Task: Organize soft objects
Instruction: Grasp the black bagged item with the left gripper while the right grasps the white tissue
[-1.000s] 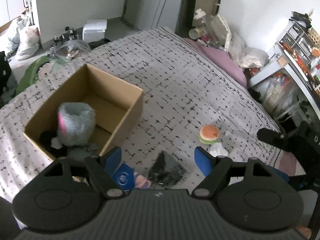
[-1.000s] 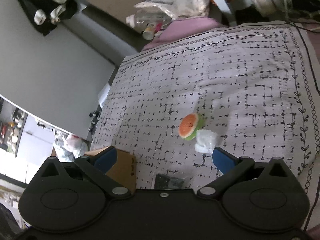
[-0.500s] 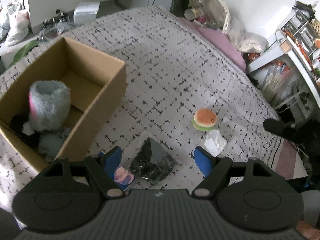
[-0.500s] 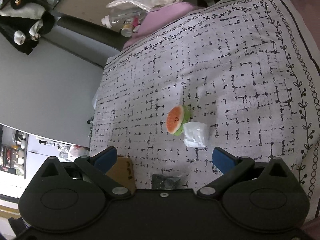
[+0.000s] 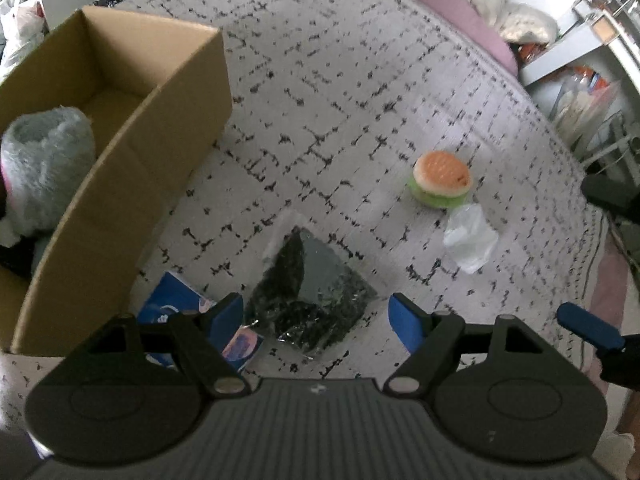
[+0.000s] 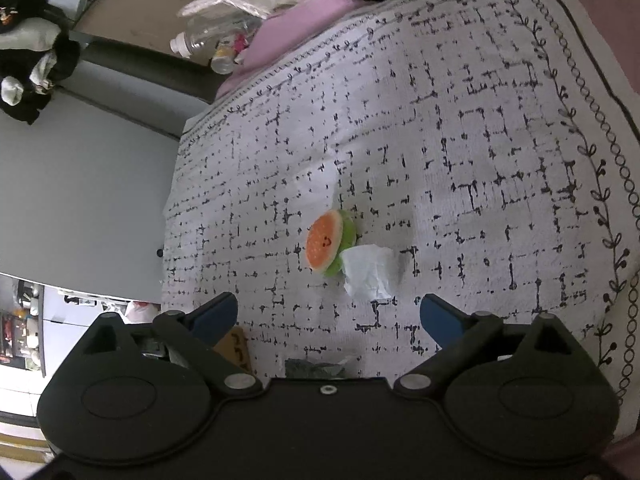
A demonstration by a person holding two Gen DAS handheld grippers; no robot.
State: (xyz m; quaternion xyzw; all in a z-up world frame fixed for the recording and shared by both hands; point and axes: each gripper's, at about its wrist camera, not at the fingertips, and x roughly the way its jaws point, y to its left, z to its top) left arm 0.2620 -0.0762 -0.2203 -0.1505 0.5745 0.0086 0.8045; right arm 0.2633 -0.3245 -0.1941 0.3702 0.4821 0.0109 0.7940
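A cardboard box (image 5: 132, 160) stands on the bed at the left with a grey and pink plush (image 5: 44, 164) inside. A black packet in clear wrap (image 5: 308, 296) lies just ahead of my open, empty left gripper (image 5: 318, 314). A blue packet (image 5: 180, 312) lies by the left finger. A burger plush (image 5: 440, 184) and a crumpled white bag (image 5: 470, 242) lie further right. My right gripper (image 6: 328, 316) is open and empty, just short of the white bag (image 6: 370, 270) and the burger plush (image 6: 328, 242).
The bed has a white cover with black marks (image 6: 480, 140). A pink pillow (image 6: 304, 12) and bottles (image 6: 208, 40) sit at its far end. Shelves with clutter (image 5: 592, 72) stand at the right. The box corner (image 6: 236, 348) shows by my right gripper's left finger.
My left gripper has moved forward and down toward the black packet, and the box has slid to the left of the view. My right gripper has moved closer to the white bag and burger plush.
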